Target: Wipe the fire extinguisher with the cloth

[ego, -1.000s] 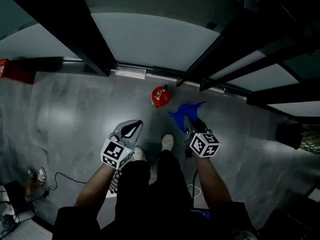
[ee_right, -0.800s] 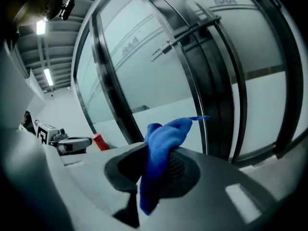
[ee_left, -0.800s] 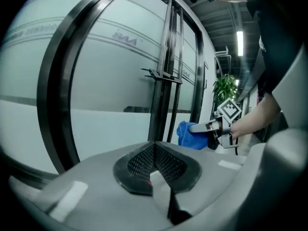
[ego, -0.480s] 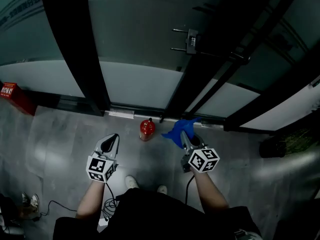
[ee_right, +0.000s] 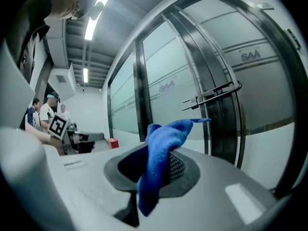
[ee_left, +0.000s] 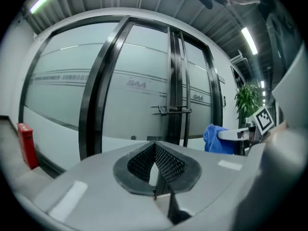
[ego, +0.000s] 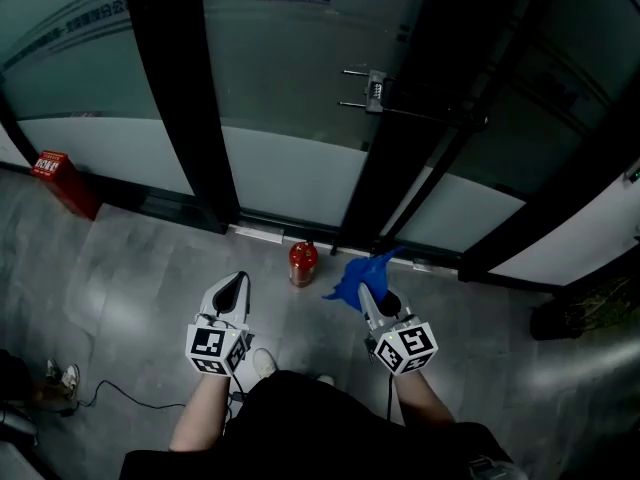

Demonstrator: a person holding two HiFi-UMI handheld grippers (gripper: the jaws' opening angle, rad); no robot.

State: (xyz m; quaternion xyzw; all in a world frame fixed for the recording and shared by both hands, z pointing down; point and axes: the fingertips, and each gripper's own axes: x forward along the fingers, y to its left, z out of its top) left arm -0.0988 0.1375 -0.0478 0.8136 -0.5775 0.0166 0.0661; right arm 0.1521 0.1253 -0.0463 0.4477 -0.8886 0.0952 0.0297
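On the grey floor (ego: 130, 268), right at the foot of the glass door (ego: 290, 98), the fire extinguisher (ego: 303, 264) stands upright, small and red. In the head view the blue cloth (ego: 357, 278) shows just to its right, and no contact between them is visible. Neither gripper view shows the extinguisher at all. Both look level at the door, so the cloth is probably held well above it rather than against it.

The right gripper (ego: 366, 290) has its jaws clamped on the cloth (ee_right: 161, 150). A fold stands up from between them and a tail droops down in front. The left gripper (ego: 233, 284) sits on the other side of the extinguisher, a little back from it. Its jaws are pressed together with nothing between them (ee_left: 155, 150).

By the look of it, wiping has not begun and this is the approach, with the cloth in hand and the target ahead and below. The next move calls for lowering the right gripper and tipping it down until the loose fold meets the red body. The left gripper would need to spread its jaws if it is to steady the extinguisher, which may rock or slide under a sideways rub. A red box (ego: 60, 173) stands well off to the left along the wall.
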